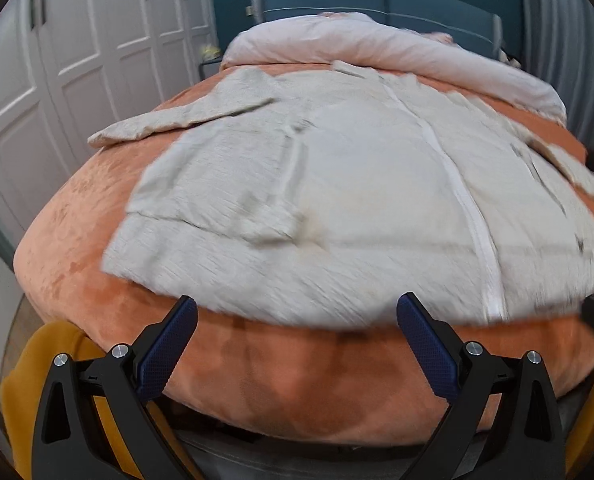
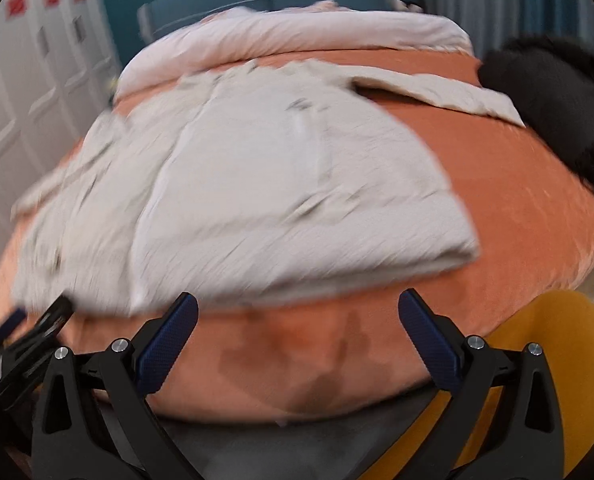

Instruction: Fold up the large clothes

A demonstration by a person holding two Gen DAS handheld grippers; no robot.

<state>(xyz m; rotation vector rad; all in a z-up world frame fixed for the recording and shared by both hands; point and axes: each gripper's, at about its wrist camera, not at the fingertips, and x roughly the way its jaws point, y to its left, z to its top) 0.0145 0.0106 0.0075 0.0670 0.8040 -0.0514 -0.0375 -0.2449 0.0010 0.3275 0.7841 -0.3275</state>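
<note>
My bed: orange blanket (image 1: 77,264), pink duvet (image 1: 377,44) bunched by teal headboard (image 1: 417,0). White wardrobe doors (image 1: 77,60) left. Black fuzzy item (image 2: 557,108) right.

Soft, even indoor light — motion blur, fisheye-bent dark edges.

Garment (image 2: 281,184) motion-blurred, left edge especially
</note>
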